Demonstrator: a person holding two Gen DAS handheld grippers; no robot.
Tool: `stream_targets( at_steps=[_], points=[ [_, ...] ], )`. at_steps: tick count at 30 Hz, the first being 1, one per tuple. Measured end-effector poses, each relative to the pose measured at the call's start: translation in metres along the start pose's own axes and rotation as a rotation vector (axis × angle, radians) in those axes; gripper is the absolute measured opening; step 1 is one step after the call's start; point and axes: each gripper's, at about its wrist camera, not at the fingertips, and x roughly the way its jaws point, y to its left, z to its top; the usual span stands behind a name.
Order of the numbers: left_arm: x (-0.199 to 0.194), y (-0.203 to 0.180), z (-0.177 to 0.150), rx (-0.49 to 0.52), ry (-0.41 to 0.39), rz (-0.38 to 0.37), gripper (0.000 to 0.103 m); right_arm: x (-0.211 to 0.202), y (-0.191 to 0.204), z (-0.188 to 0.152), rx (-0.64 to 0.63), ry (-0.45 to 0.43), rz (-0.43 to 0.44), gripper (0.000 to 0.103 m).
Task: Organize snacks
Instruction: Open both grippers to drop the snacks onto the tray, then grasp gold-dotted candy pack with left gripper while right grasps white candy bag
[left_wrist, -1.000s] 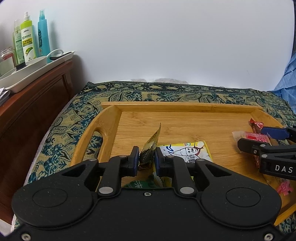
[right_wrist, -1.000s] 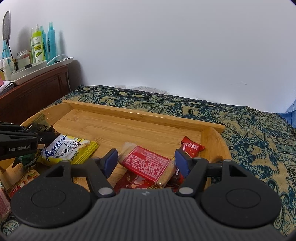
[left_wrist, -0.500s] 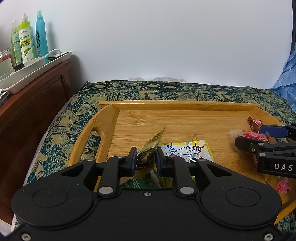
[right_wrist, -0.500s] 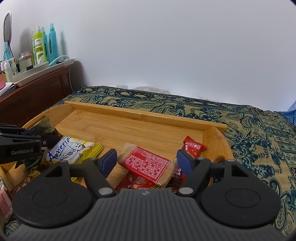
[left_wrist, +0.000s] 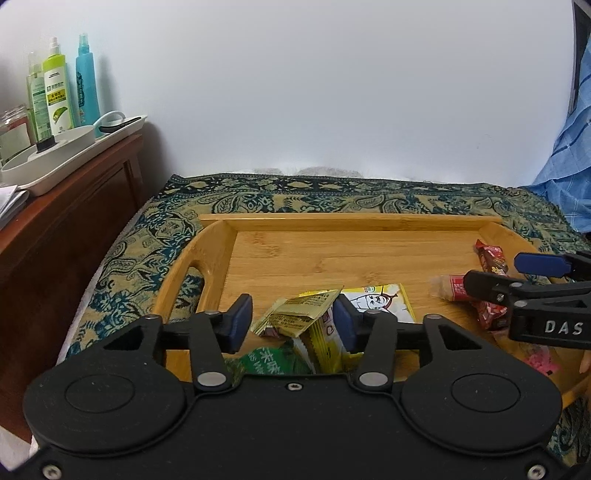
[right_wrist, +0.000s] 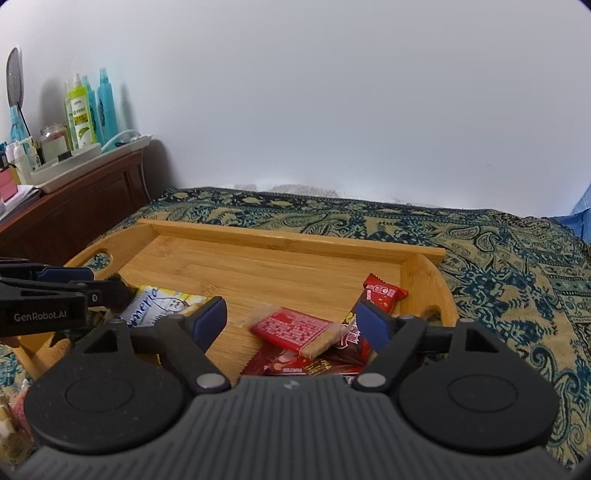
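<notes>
- Just let go: left gripper has been spreading its jaws, and the gold packet lies loose between them, neither pad pressing on it, on top of a yellow packet at the near left of the wooden tray.
- Likewise on the right: right gripper stands wide and has been opening further, with the red wafer packet lying flat on the tray floor between the fingers, ungripped, over a dark red packet at the near right.
- Best to lift each gripper straight back and up, clear of the wrappers, so no pad drags a crinkly edge along.
- Worth checking that the gold packet stays put; looks propped on the pile, so likely to slide.
- Keep like with like: yellow and green packet on the left, reds, including the small red bar, on the right.
- Leave the far half of the tray free for what comes next.
- Mind the two grippers, close together near the tray's middle.
</notes>
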Motion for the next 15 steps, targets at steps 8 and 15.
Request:
stream_targets(
  at_steps=[8, 15],
  points=[
    [-0.041, 0.004, -0.013, 0.001, -0.043, -0.016, 0.071, -0.045, 0.004, -0.007, 0.024, -0.058, -0.009, 0.09],
    [-0.085, 0.002, -0.032, 0.016, -0.1, -0.04, 0.088, -0.09, 0.015, -0.02, 0.04, -0.132, -0.001, 0.092]
  ],
)
